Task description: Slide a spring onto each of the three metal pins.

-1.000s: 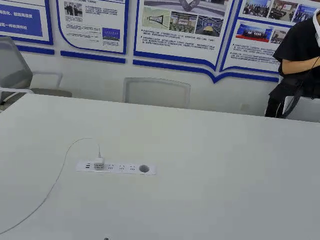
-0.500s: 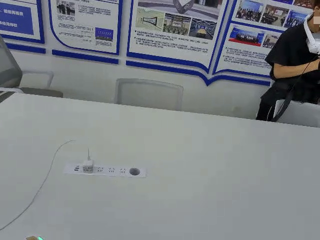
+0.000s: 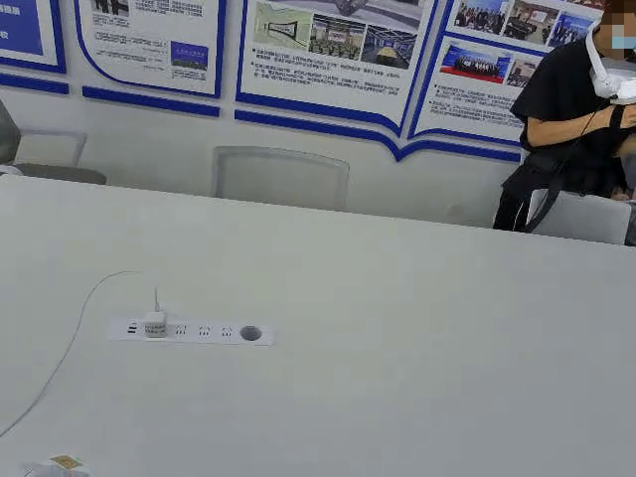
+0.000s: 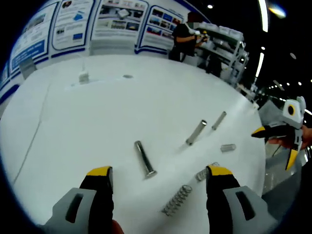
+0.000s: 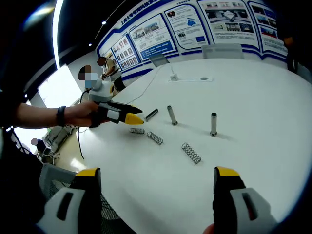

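Camera rightward; spring ahead between left jaws

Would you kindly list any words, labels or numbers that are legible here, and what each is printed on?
Wall posters: lines of print, too small and blurred to read.
Power strip: no legible marking.
Metal pins and springs: no markings visible.
Nothing can be quoted.

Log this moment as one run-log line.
step: not started | left hand-held gripper: open, empty | right hand-held gripper: open, empty | pins: three, bare | springs: three, loose on table
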